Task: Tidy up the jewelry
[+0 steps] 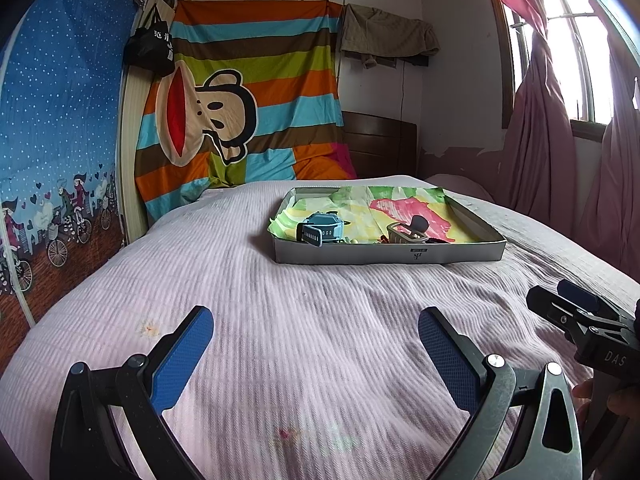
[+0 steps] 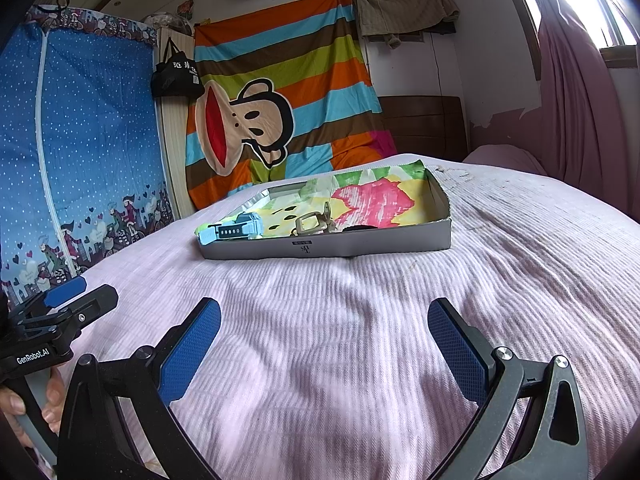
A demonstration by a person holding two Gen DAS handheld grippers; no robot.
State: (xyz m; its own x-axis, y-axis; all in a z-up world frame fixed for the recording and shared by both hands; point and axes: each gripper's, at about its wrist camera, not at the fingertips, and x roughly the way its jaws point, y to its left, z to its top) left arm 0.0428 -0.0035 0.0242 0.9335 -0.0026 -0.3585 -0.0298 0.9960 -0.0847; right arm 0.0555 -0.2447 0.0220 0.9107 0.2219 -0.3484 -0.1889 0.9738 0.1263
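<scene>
Jewelry tray point(image 1: 384, 254) with a blue watch point(image 1: 320, 231) sits on the bed point(image 1: 280, 300); left gripper point(image 1: 316, 344) and right gripper point(image 2: 324, 336) hover wide apart, holding nothing.

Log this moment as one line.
left tongs open, empty | right tongs open, empty | both above bed | watch in tray

Both wrist views are held low over the bed point(image 1: 280, 280), aimed forward at the shared tray point(image 1: 384, 257) beyond
</scene>
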